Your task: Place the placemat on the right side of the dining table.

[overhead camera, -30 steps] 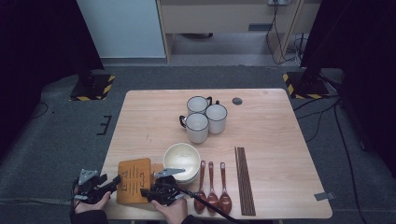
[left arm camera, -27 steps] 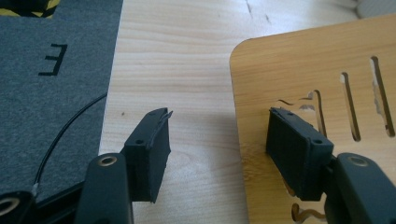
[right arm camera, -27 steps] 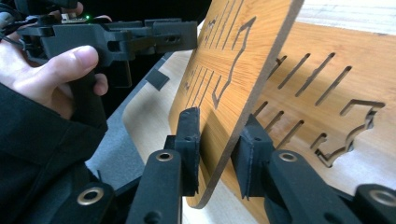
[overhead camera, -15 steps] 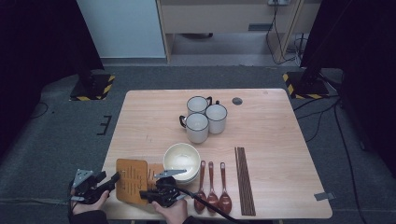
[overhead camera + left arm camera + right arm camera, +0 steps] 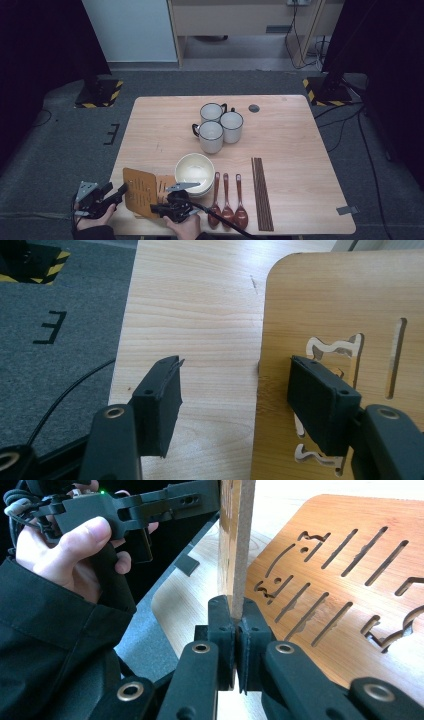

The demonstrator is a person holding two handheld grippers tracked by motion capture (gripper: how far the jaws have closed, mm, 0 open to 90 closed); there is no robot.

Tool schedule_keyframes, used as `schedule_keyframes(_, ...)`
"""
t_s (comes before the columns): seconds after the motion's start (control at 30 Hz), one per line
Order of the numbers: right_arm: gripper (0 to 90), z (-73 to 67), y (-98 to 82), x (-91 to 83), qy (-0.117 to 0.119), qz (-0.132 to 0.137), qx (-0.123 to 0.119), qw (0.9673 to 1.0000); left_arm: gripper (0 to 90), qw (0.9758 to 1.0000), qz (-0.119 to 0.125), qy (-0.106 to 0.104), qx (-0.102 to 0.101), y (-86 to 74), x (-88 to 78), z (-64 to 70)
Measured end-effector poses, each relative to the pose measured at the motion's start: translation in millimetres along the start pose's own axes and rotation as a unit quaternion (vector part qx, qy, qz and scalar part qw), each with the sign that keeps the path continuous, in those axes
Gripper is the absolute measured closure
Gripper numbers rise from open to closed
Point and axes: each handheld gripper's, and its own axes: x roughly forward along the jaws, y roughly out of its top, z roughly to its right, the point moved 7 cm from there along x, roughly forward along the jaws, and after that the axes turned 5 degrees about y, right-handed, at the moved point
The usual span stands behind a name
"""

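Both tongs work the near-left table (image 5: 300, 130) corner: right gripper (image 5: 235, 630), jaws just closed, clamps an upright wooden trivet (image 5: 141, 191) over a flat one (image 5: 350, 595); left gripper (image 5: 235, 405) stands open beside it. Next, probably, lifting it clear.

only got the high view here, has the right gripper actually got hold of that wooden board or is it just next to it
observer: It has hold of it. The right gripper is shut on the lower edge of the upright board, which stands on its edge.
operator: anything under it
observer: Yes, a second board with slot cutouts lies flat on the table beside those jaws.
operator: and the left one
observer: The left gripper is open. One jaw is in front of the upright board's face and the other is over bare table, with neither pressing.
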Motion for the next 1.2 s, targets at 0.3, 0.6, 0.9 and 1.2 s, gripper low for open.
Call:
schedule_keyframes(0.3, 87.1, 0.7, 6.0, -7.1, -0.017, 0.021, -0.015, 0.9995, 35.5, 1.0000, 0.001, -0.007, 0.004, 0.2, 1.2, 2.2)
schedule_keyframes(0.6, 87.1, 0.9, 17.6, -20.4, -0.021, 0.047, -0.018, 0.9985, 34.0, 1.0000, -0.004, -0.006, 0.004, -1.1, 3.0, 1.7)
schedule_keyframes(0.9, 87.1, -2.6, 30.6, -35.0, -0.024, 0.071, -0.025, 0.9969, 33.6, 0.9999, -0.013, -0.003, 0.006, -3.2, 6.2, 1.1)
schedule_keyframes(1.2, 87.1, -3.2, 48.3, -54.8, -0.027, 0.098, -0.036, 0.9942, 32.7, 0.9997, -0.021, 0.001, 0.014, -4.7, 10.2, 1.3)
